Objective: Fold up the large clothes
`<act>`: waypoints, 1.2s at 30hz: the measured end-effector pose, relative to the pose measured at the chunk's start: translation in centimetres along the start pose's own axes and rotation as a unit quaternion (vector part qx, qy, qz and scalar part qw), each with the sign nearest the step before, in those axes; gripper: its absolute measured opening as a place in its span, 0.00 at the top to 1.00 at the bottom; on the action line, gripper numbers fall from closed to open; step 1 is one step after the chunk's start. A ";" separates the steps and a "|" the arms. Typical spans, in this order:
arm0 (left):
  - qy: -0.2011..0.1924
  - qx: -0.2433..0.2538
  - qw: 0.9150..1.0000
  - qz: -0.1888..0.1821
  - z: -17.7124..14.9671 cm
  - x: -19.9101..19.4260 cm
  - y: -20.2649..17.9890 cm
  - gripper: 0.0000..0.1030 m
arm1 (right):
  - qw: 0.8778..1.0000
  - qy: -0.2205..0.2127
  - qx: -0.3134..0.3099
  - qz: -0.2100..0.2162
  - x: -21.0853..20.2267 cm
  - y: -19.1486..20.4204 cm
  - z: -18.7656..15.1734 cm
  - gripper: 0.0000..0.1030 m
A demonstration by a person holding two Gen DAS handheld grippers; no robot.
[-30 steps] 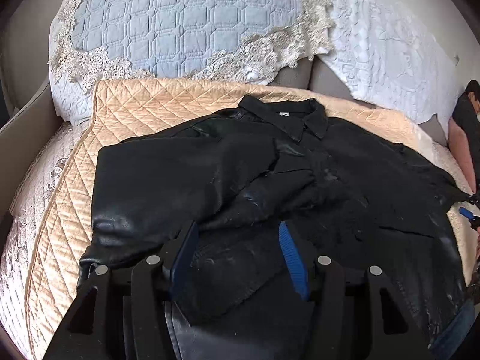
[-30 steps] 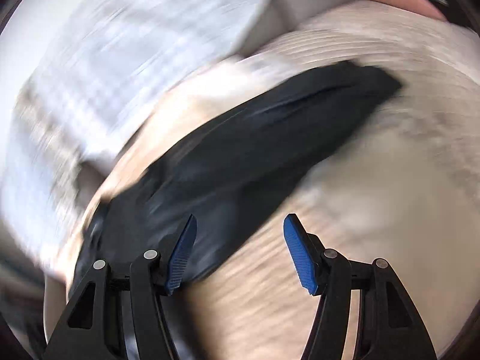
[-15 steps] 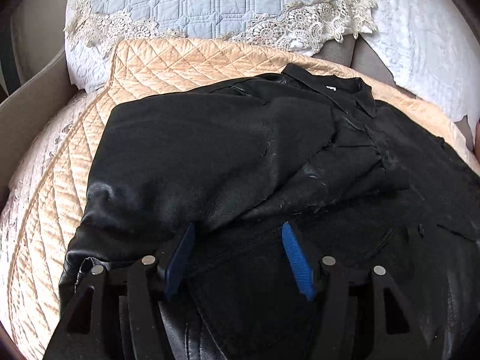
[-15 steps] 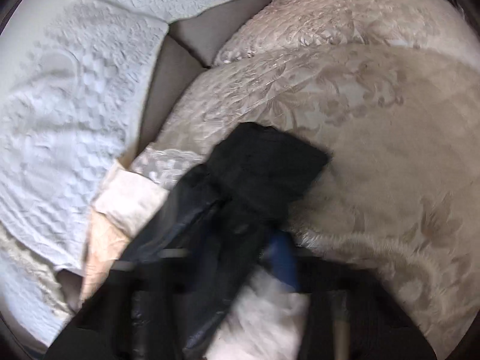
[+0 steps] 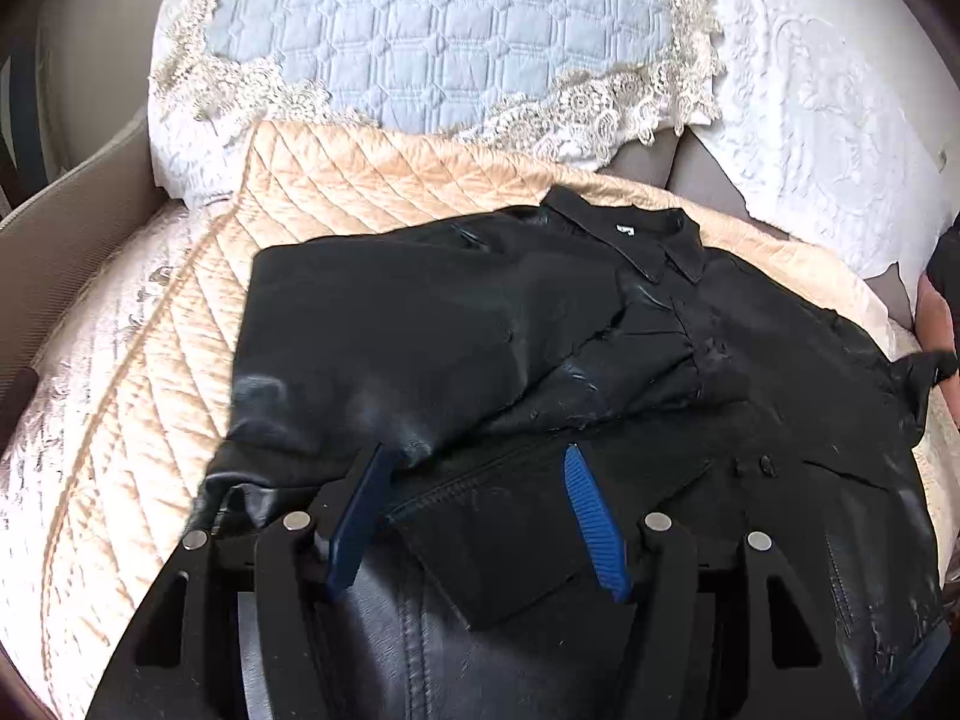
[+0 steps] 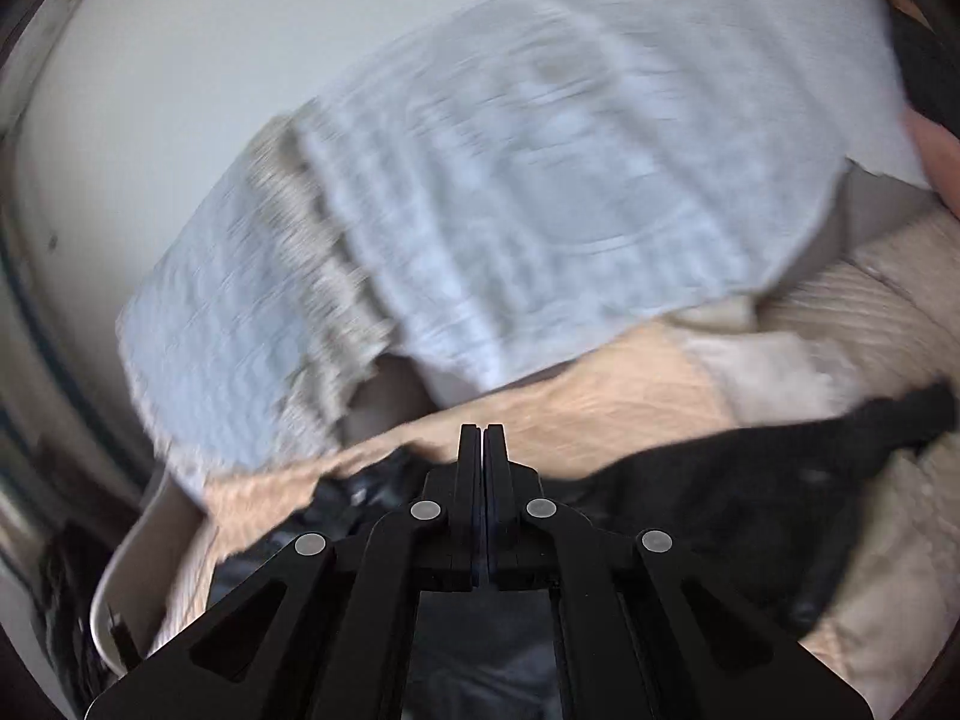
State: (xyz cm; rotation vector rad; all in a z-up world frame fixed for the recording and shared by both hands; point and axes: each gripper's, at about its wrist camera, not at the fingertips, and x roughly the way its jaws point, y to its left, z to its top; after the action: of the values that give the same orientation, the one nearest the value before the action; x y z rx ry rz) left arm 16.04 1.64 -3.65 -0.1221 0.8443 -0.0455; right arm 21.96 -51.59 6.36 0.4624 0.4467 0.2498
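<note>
Black leather jacket [image 5: 540, 360] spread on peach quilted bed cover [image 5: 336, 204]; left gripper [image 5: 474, 504] held agape over its hem, right gripper [image 6: 483, 444] pressed closed, contents undiscernible.

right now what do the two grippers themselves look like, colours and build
Both are matte black linkage frames with triangular cut-outs and round silver pivot pins. The left gripper has ribbed blue pads on its fingers. On the right gripper only a thin blue line shows between its black fingers. No cables or markings visible.

Left wrist view: set close above jacket [image 5: 540, 372], faced toward pillows [image 5: 444, 36]. Right wrist view: set low at jacket [image 6: 690, 480] edge, blurred, faced toward pillows [image 6: 540, 192]. Jacket, quilt [image 5: 360, 192], pillows shared.
</note>
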 end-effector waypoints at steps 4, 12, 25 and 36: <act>0.003 -0.016 1.000 0.001 -0.2 -0.4 1.0 0.39 | 0.999 0.022 0.022 -0.015 1.9 -0.9 -2.8 0.53; 0.018 -0.001 1.000 0.005 -0.4 0.1 1.2 0.39 | 0.949 -0.017 0.270 -0.164 -4.0 -22.2 -10.0 0.40; 0.029 -0.009 0.999 0.021 0.1 1.0 -0.8 0.39 | 0.909 -0.020 0.346 -0.231 -2.2 -34.3 -6.6 0.51; -0.008 -0.022 1.000 0.010 0.8 -1.8 1.5 0.39 | 0.984 -0.040 0.136 -0.104 -3.1 -14.2 1.7 0.90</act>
State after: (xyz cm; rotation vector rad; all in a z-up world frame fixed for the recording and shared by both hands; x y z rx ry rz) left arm 15.42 3.31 -1.93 -0.1561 0.8311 -0.0072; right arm 21.86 -65.56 2.00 0.6863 0.4495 -0.0333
